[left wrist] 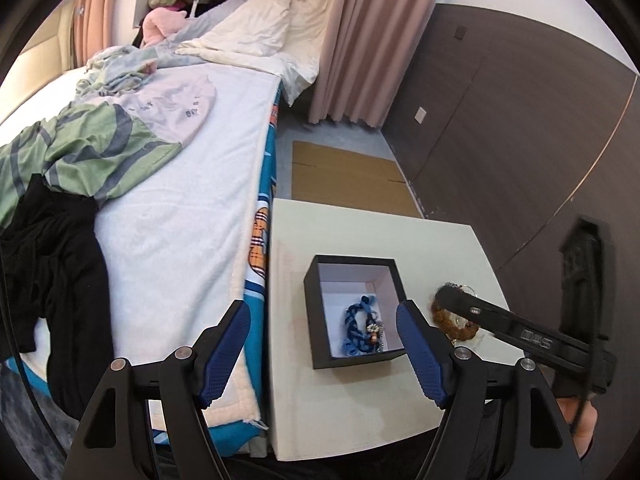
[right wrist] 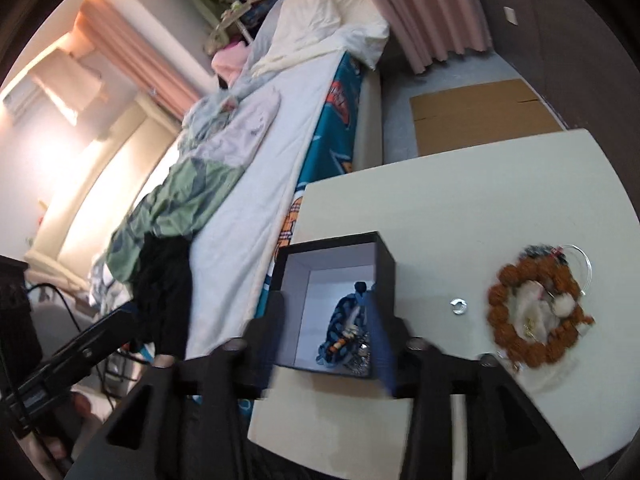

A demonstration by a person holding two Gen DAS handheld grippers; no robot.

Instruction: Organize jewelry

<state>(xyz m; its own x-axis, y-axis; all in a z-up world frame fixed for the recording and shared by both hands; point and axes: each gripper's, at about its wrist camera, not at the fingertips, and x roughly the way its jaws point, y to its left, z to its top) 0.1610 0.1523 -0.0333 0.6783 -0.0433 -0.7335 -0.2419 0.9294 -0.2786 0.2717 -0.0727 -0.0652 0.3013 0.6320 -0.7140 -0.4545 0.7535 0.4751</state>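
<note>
Here both grippers, left gripper (left wrist: 324, 350) and right gripper (right wrist: 326, 342), angle down, jaws apart.

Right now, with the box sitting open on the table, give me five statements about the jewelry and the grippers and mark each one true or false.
1. The black box has its lid on. False: it is open, with no lid on it.
2. A blue braided bracelet lies inside the box. True.
3. The brown bead bracelet is in the box too. False: it lies on the white table, to the right of the box.
4. The left gripper holds nothing between its fingers. True.
5. The small silver ring rests on the bed. False: it sits on the table between the box and the bead bracelet.
</note>
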